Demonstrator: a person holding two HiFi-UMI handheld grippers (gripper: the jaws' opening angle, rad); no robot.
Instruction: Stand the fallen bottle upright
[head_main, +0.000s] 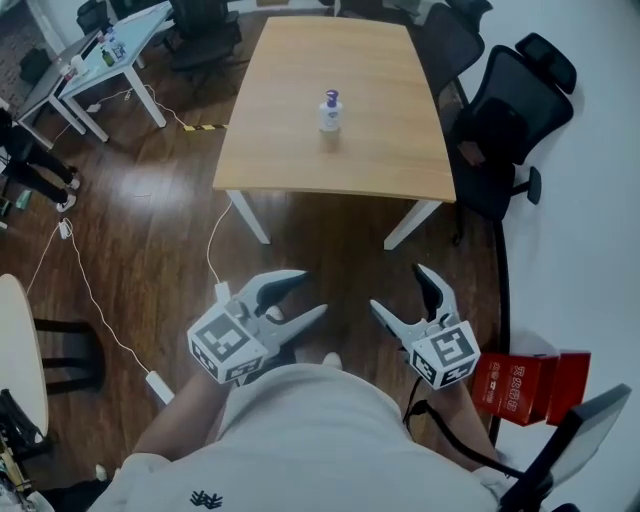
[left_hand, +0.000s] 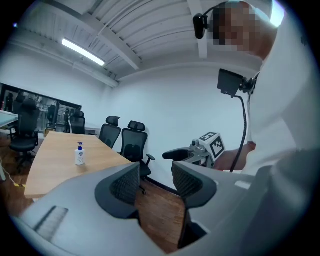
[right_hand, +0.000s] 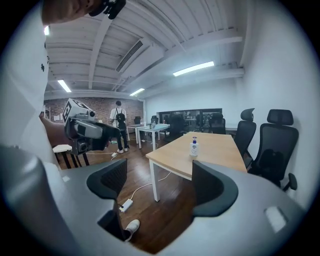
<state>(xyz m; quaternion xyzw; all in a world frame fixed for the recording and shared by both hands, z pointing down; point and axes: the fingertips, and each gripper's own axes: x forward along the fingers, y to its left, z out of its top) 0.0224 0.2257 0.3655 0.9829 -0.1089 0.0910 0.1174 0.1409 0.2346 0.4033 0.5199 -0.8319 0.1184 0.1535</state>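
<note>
A small white pump bottle (head_main: 330, 112) with a purple top stands upright near the middle of the wooden table (head_main: 290, 140). The bottle (left_hand: 79, 154) shows small and far off in the left gripper view, and likewise the bottle (right_hand: 193, 147) in the right gripper view. My left gripper (head_main: 308, 293) is held low near my body, well short of the table, open and empty. My right gripper (head_main: 398, 290) hangs beside it, also open with nothing between its fingers. Wooden floor shows between the jaws of the left gripper (left_hand: 155, 182) and of the right gripper (right_hand: 157, 182).
Black office chairs (head_main: 500, 110) stand along the table's right side and far end. A red box (head_main: 530, 385) lies on the floor at my right. White desks (head_main: 100, 60) are at the far left, with a cable and power strip (head_main: 160, 385) on the floor. A person (right_hand: 119, 130) stands far off.
</note>
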